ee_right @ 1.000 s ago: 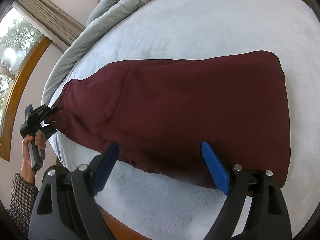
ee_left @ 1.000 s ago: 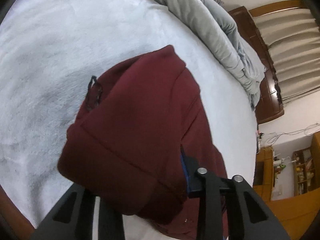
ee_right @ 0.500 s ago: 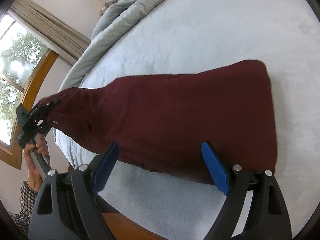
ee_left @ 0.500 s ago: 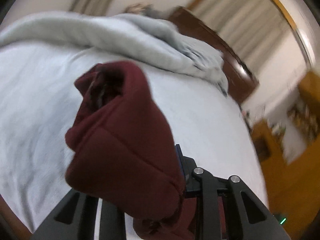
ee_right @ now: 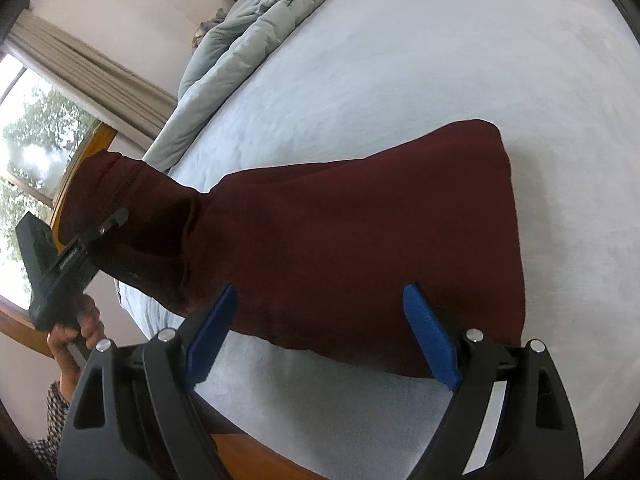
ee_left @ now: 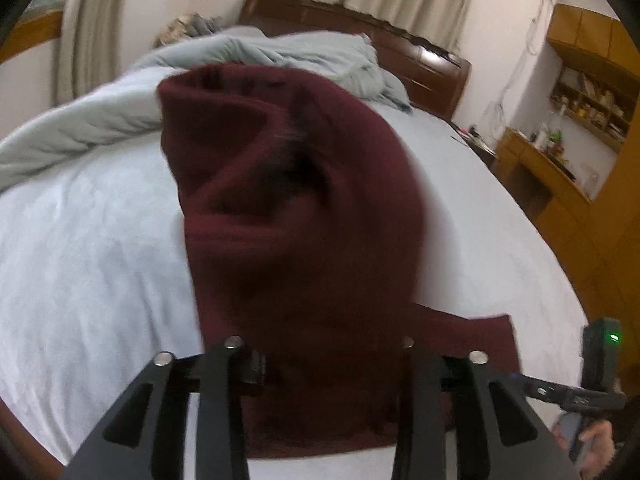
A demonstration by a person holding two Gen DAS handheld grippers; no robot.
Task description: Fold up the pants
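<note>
My left gripper (ee_right: 116,220) lifts the pants (ee_right: 360,240) end off the bed toward ten o'clock, jaws opening around bunched cloth.

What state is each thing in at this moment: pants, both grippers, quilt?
Pants: one end lifted, the rest flat on the bed.
Left gripper: fingers opening, pants end between them.
Right gripper: open, holding nothing.
Quilt: bunched along the bed's far side.
</note>
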